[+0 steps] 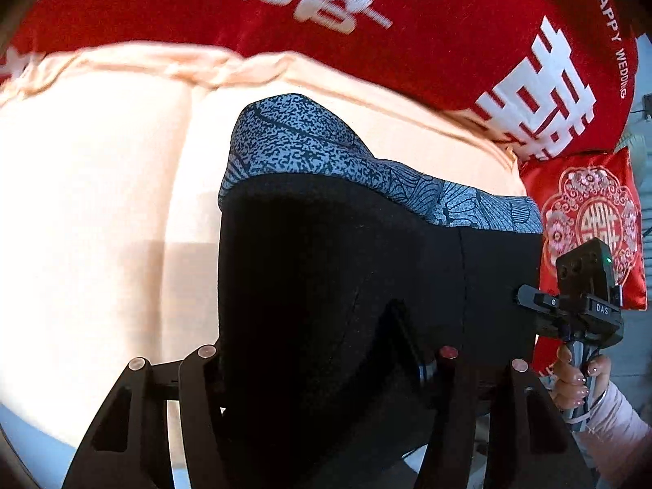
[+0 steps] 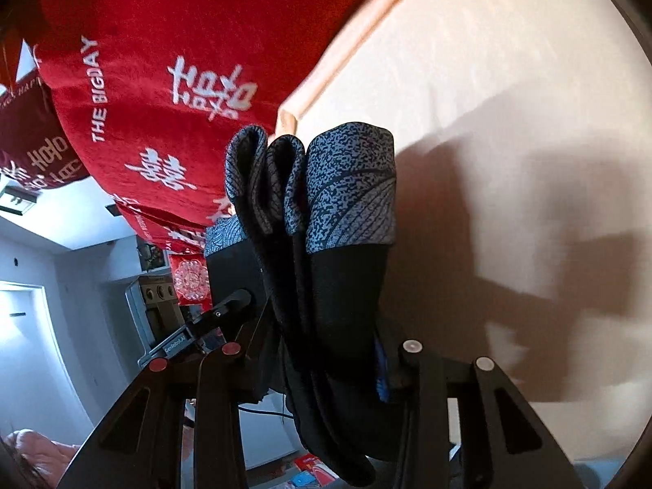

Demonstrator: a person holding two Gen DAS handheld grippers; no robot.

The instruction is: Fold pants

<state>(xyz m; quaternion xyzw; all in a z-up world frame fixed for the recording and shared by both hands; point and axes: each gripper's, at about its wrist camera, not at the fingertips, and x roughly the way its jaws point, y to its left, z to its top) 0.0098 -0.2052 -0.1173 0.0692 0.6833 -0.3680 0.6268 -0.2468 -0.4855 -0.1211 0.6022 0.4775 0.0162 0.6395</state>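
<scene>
The black pants look soft, light and floppy. The left claw and right claw are each clamped on them. Hold near the gray patterned band.

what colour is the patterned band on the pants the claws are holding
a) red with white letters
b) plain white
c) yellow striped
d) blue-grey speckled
d: the pants are black, and the band along their top edge is blue-grey with a dark speckled, leaf-like print; the right wrist view shows the same band bunched in folds.

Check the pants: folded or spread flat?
Folded: the pants hang doubled in layers, held up off the peach sheet.
</scene>
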